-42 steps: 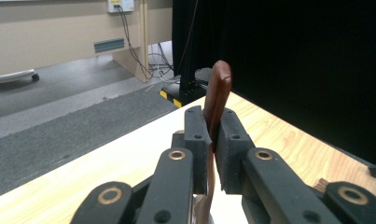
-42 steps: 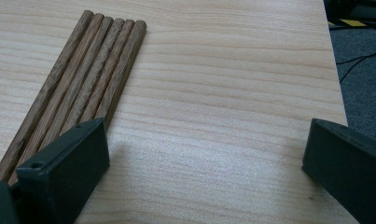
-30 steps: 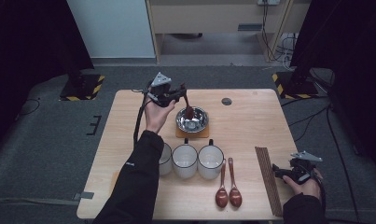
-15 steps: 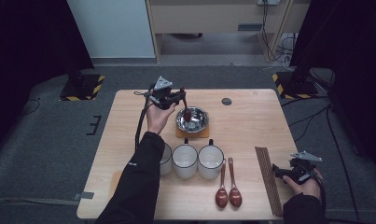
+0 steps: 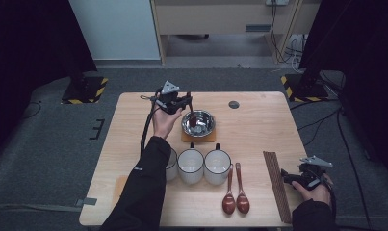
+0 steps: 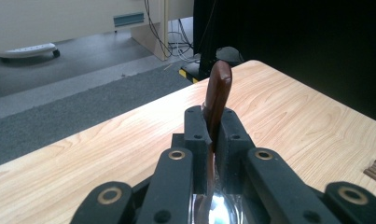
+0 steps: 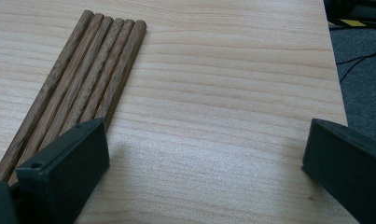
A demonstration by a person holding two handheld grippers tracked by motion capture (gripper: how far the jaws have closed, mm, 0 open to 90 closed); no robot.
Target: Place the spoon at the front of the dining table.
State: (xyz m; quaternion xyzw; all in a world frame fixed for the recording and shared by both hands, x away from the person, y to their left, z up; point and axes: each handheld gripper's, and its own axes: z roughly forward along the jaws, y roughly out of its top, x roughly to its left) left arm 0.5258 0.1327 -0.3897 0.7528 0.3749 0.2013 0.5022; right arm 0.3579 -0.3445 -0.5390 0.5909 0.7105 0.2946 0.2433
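Left gripper (image 5: pixel 188 107) clamped on our brown spoon (image 5: pixel 192 118), we've now lowered it into the steel bowl (image 5: pixel 198 123), delivery nearly done, while right gripper (image 5: pixel 289 178) waits agape near the bowl-side chopsticks (image 5: pixel 275 185)

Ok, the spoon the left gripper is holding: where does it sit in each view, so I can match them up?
High view: the held spoon hangs from the left gripper, bowl end down in the steel bowl, upper centre.
Left gripper view: its brown handle rises at centre, clamped between the jaws.
Right gripper view: not in it; the chopsticks lie at left.
Shared landmark: the wooden table, also and.
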